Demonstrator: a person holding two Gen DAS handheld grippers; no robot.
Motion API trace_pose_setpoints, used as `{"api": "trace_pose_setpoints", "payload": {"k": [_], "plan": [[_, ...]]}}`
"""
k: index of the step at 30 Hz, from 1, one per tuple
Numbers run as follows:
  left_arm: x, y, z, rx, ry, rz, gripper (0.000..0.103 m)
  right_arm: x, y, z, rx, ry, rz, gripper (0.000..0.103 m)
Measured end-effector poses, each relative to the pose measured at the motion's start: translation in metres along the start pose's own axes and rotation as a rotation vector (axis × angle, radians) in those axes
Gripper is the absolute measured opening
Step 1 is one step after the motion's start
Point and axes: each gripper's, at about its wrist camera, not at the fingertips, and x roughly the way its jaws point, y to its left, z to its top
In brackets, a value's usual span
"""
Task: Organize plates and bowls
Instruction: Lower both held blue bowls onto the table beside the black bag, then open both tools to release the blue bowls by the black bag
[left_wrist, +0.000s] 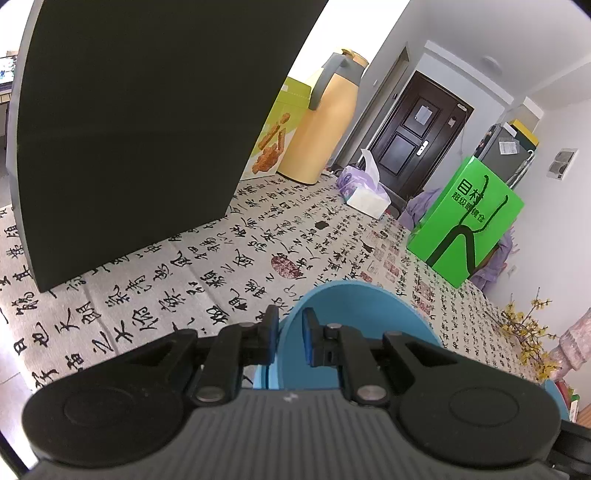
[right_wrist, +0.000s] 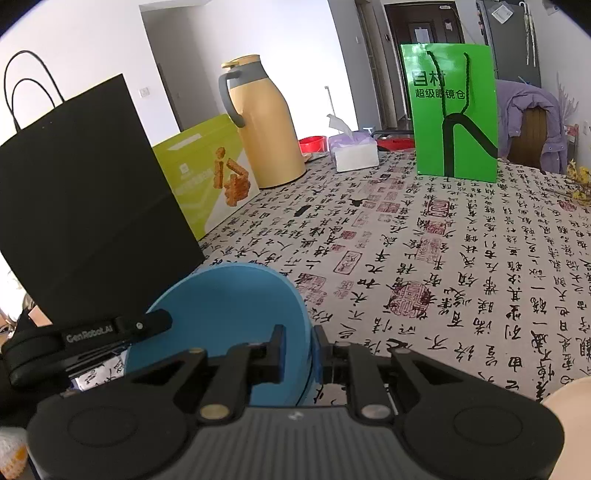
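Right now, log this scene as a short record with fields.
surface: table with calligraphy cloth
held item: blue plate, tilted up off the cloth
left gripper: jaws shut on one plate rim
right gripper: jaws shut on the opposite rim
left of plate: black paper bag
far side: yellow thermos, tissue pack, green bag
near right corner: cream dish, partly visible

On the table: one blue plate (right_wrist: 225, 314), one black paper bag (right_wrist: 85, 206), one green paper bag (right_wrist: 454, 110), one yellow-green box (right_wrist: 207, 170), one yellow thermos jug (right_wrist: 266, 125), one tissue pack (right_wrist: 354, 151), and two red basins (right_wrist: 314, 143) at the far edge.
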Motion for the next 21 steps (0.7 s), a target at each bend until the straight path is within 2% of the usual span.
{"api": "trace_pose_setpoints", "payload": {"k": [12, 16, 18, 19, 21], "plan": [[0.001, 0.0, 0.001, -0.007, 0.002, 0.013, 0.016, 0.001, -0.002, 0.001, 0.014, -0.001, -0.013, 0.015], [-0.004, -0.001, 0.002, 0.001, -0.021, 0.018, 0.035, -0.001, -0.005, 0.001, 0.024, -0.004, -0.005, 0.019], [-0.007, -0.003, 0.002, 0.01, -0.035, 0.021, 0.039, -0.003, -0.007, 0.002, 0.027, -0.01, 0.001, 0.027], [-0.008, -0.004, 0.003, 0.014, -0.039, 0.025, 0.045, -0.004, -0.007, 0.002, 0.028, -0.014, 0.001, 0.03], [-0.01, -0.005, 0.003, 0.015, -0.045, 0.029, 0.05, -0.006, -0.009, 0.002, 0.031, -0.021, -0.003, 0.045]]}}
